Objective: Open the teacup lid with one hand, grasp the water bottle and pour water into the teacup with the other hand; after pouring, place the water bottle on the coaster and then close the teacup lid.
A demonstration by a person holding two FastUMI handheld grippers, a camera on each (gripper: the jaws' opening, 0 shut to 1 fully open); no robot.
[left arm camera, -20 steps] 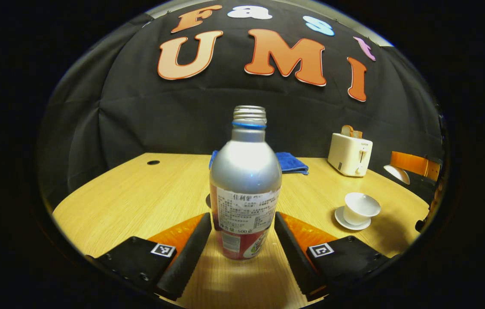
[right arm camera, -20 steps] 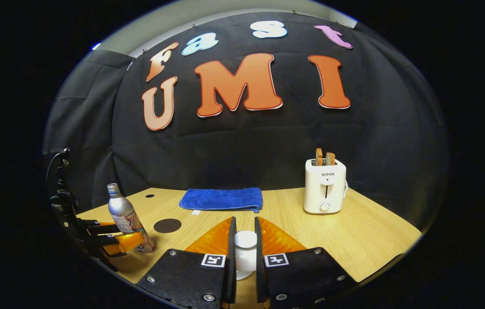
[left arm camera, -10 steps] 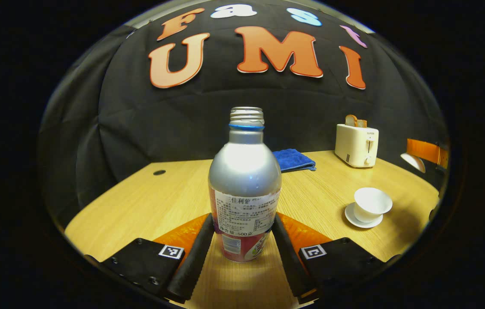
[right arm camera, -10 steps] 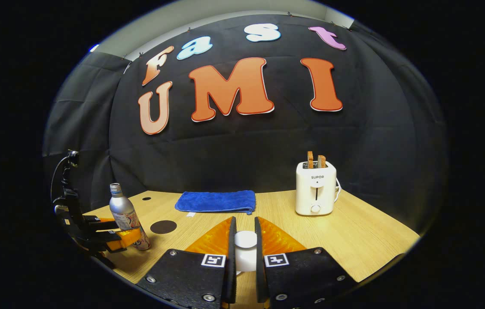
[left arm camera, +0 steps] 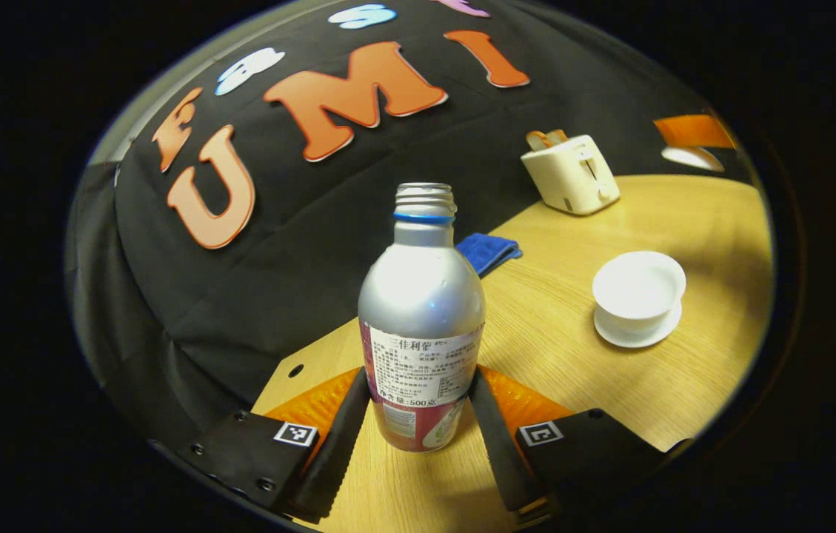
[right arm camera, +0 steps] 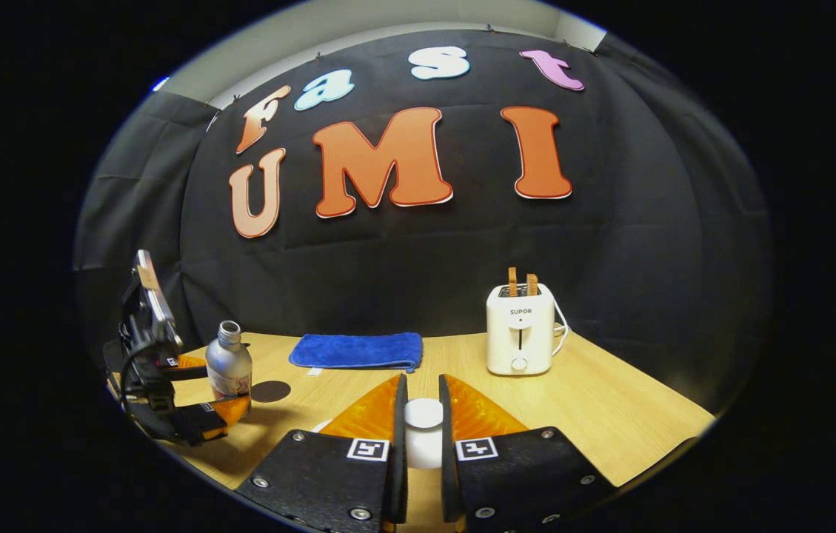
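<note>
left gripper (left arm camera: 418, 411) clamps the water bottle (left arm camera: 421, 318) low on its label; smooth metal, likely slippery. right gripper (right arm camera: 423, 437) pinches the fragile lid (right arm camera: 423, 429) by its knob.

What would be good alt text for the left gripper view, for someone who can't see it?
The left gripper grips a silver, uncapped water bottle between its fingers, above a wooden table. To the right an open white teacup sits on its saucer, with a toaster and blue cloth farther back.
</note>
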